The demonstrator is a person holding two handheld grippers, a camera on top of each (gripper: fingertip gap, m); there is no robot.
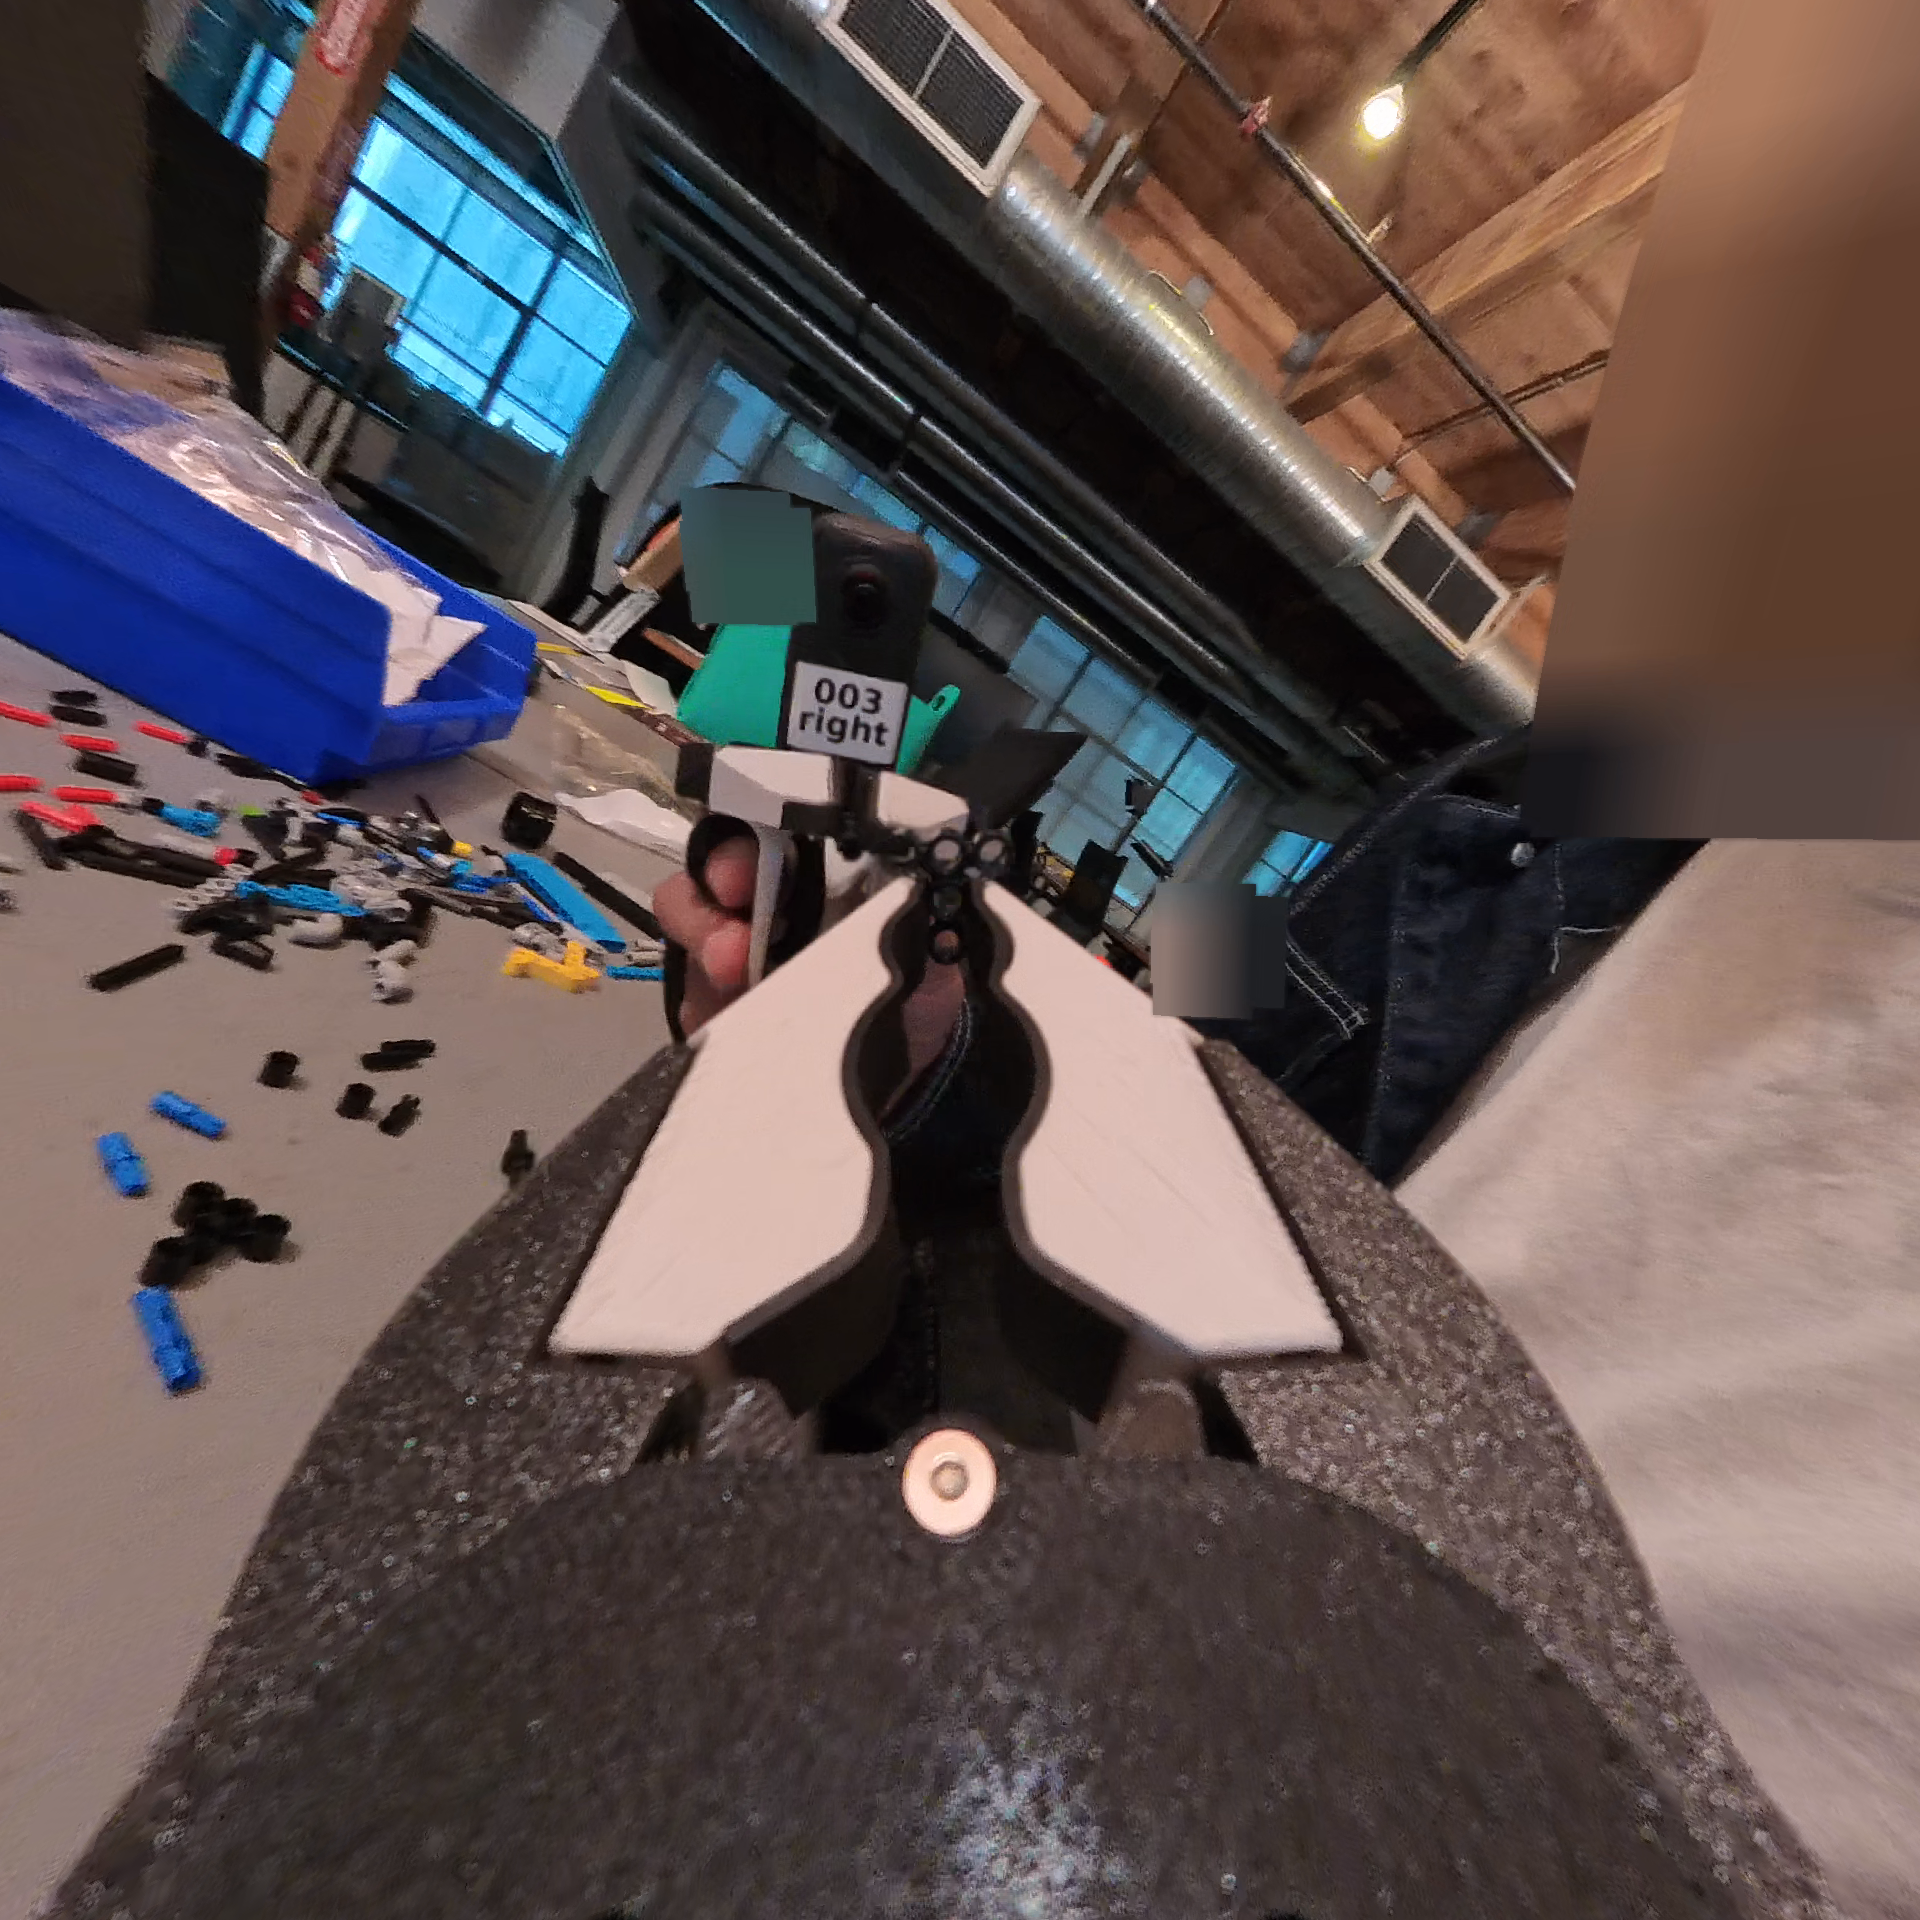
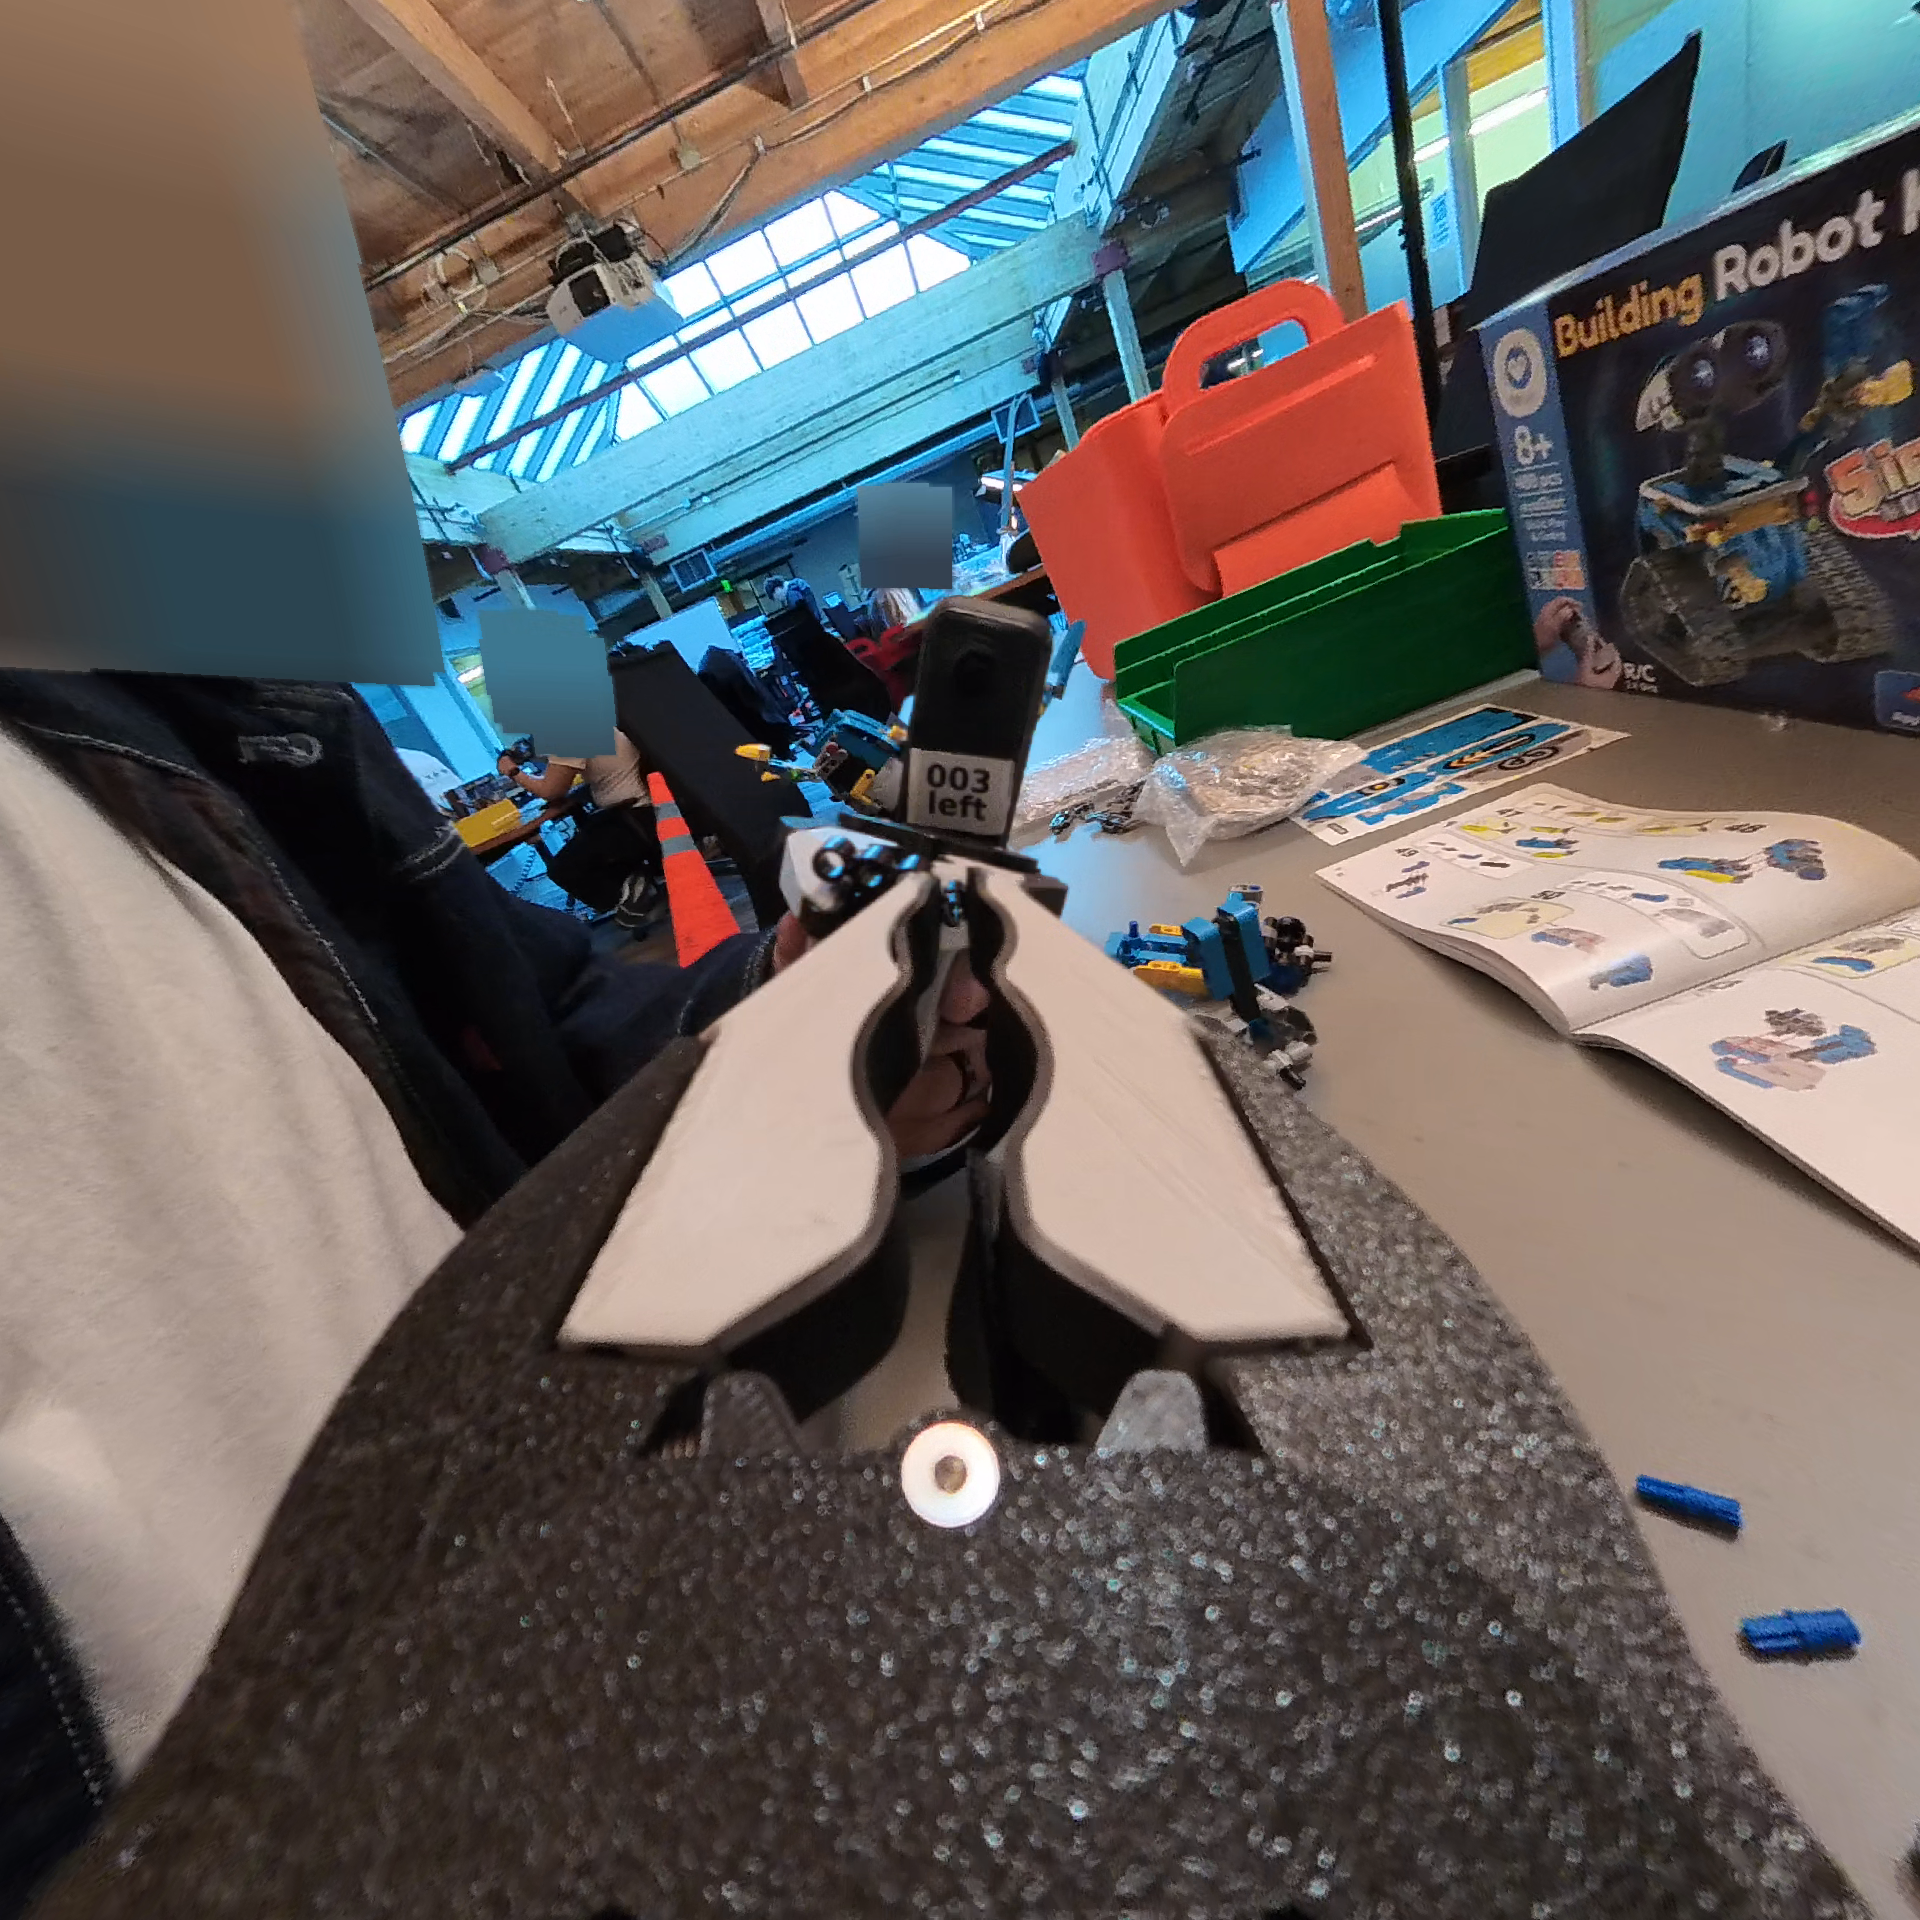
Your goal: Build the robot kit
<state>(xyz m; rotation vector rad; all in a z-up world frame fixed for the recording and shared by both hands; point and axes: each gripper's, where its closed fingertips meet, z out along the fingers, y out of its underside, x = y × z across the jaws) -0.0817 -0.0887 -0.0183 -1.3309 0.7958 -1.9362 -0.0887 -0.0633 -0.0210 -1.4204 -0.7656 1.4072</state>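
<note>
Left gripper: jaws closed on black holed beam.
Right gripper: jaws closed on same piece.
Risk: misaligned pull could drop it onto desk.

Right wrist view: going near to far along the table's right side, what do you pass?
Two loose blue pegs → open instruction booklet → sticker sheet → green bins → orange case.
</note>
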